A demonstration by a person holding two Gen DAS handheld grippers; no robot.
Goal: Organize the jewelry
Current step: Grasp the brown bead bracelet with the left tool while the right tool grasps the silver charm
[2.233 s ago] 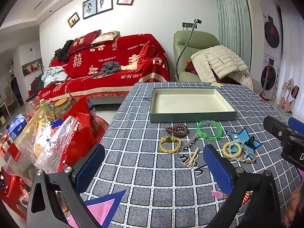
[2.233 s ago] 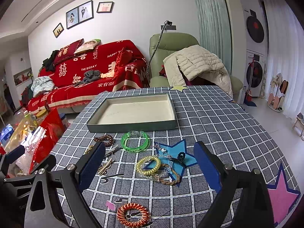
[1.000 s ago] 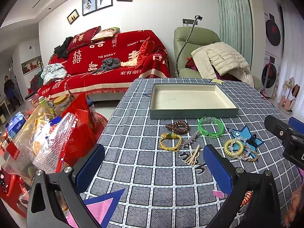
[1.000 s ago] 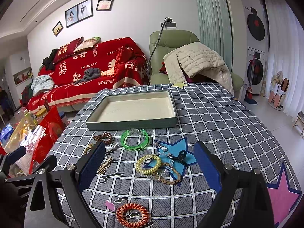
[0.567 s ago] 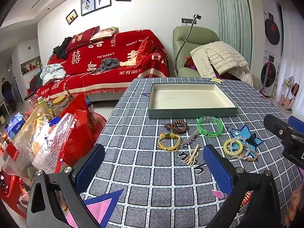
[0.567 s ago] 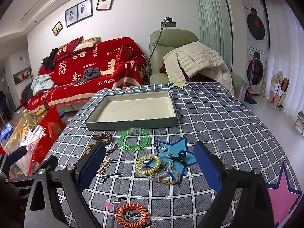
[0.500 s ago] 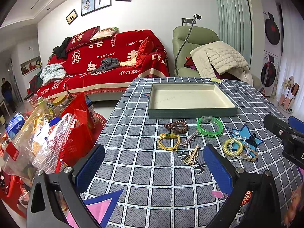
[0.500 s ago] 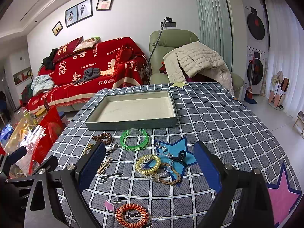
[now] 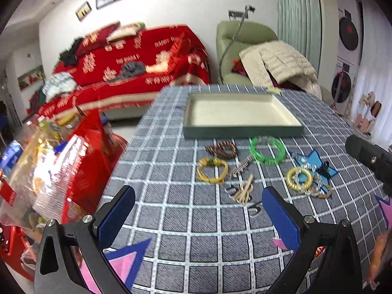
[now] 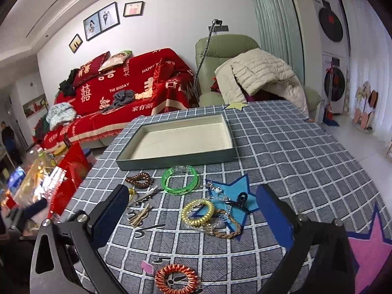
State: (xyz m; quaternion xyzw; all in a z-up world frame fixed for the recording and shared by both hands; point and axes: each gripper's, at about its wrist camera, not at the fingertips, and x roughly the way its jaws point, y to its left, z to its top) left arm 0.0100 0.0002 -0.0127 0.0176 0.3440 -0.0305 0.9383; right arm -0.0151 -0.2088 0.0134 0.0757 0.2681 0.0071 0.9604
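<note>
Shallow grey-green tray (image 10: 176,161) with cream lining, empty, flat toward the far edge of the checked tablecloth (image 10: 294,152). Just before its near wall, green translucent bangle (image 10: 179,179) lying flat, brown bead bracelet (image 10: 138,180) beside it to the left. Nearer, yellow spiral hair tie (image 10: 197,212) touching a braided tan loop (image 10: 226,227). Orange coil hair tie (image 10: 176,278) flat by the near edge. Yellow cord bracelet (image 9: 212,170) toward the left edge.

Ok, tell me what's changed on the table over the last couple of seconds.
Only the cameras shifted: the left wrist view is now motion-blurred and the right one sits slightly nearer the jewelry. Nothing was grasped or released. Left claw and right claw stay open and empty; the green bangle, yellow coil tie and tray lie where they were.
</note>
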